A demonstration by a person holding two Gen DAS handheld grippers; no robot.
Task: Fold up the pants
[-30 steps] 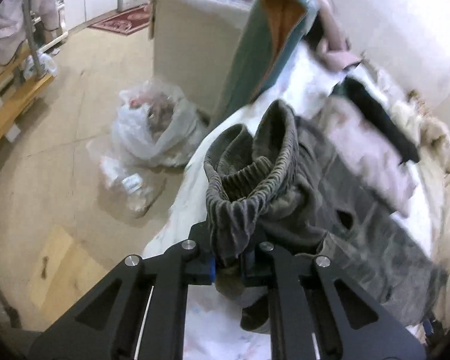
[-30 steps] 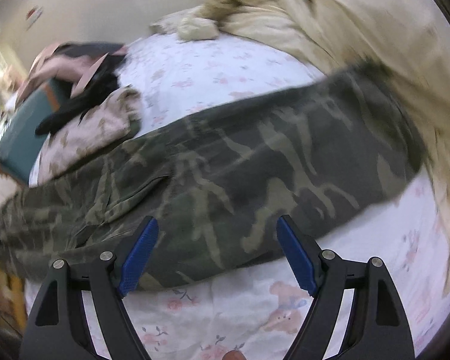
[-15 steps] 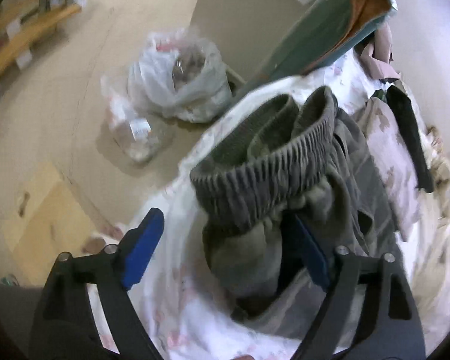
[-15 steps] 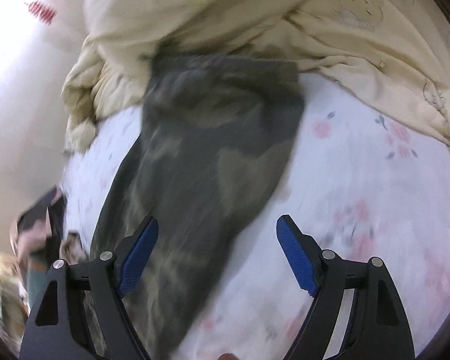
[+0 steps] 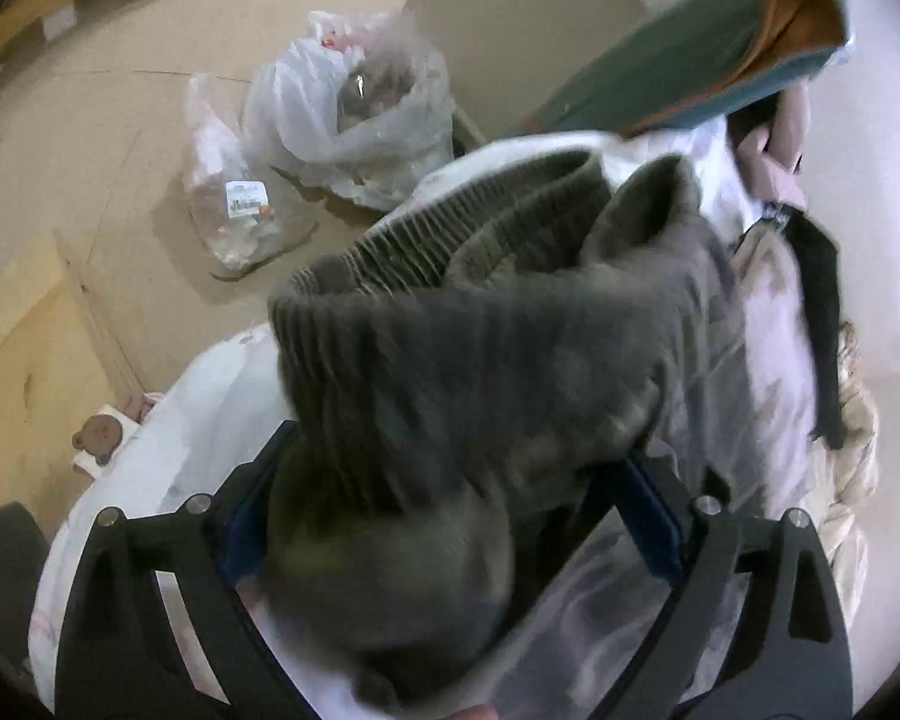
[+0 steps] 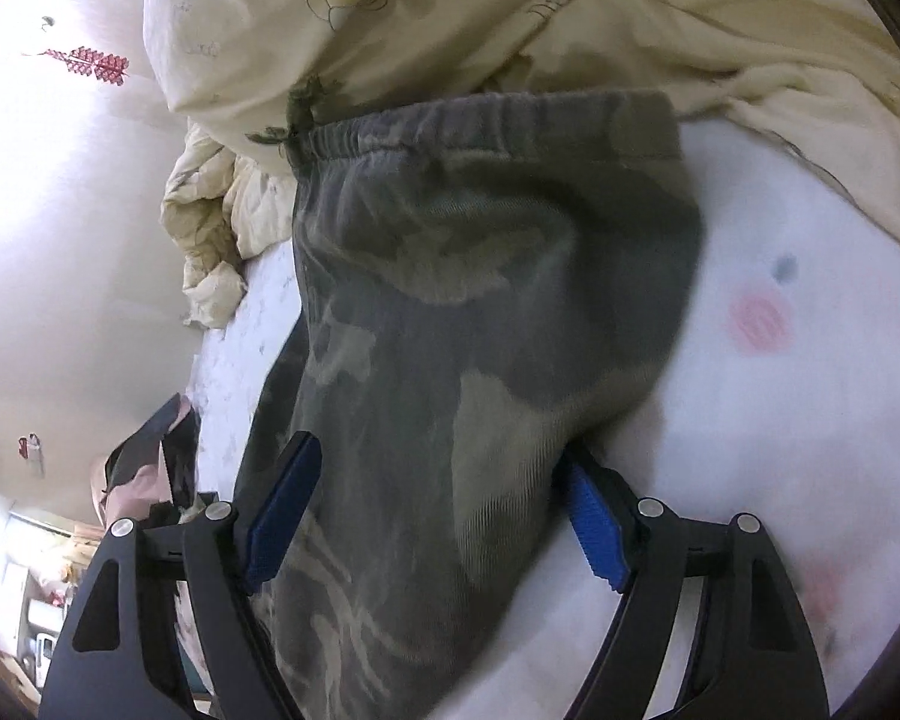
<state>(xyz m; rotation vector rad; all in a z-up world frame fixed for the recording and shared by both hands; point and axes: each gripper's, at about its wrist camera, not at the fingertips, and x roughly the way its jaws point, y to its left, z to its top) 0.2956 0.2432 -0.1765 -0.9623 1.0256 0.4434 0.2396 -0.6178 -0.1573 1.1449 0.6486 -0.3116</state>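
Note:
The camouflage pants (image 5: 480, 360) lie on the white flowered bed sheet (image 5: 210, 408), their ribbed cuffs (image 5: 450, 228) bunched up at the bed's edge. My left gripper (image 5: 450, 516) points steeply down over that bunch; its jaws are opening, with the cloth heaped loosely between them. In the right wrist view the pants (image 6: 480, 276) stretch away to the elastic waistband (image 6: 480, 120), which lies against a cream quilt. My right gripper (image 6: 438, 516) is open and straddles the pants below the waistband, its right pad at the cloth's edge.
A cream quilt (image 6: 510, 18) is piled at the far end of the bed. Beyond the cuffs lie a black garment (image 5: 822, 312), pink clothes (image 5: 780, 138) and a teal padded thing (image 5: 690, 60). Plastic bags (image 5: 354, 102) sit on the floor beside the bed.
My left gripper let go of the cuffs, opened wide and sank toward the bed. My right gripper swept along the pants to the waistband end and rolled.

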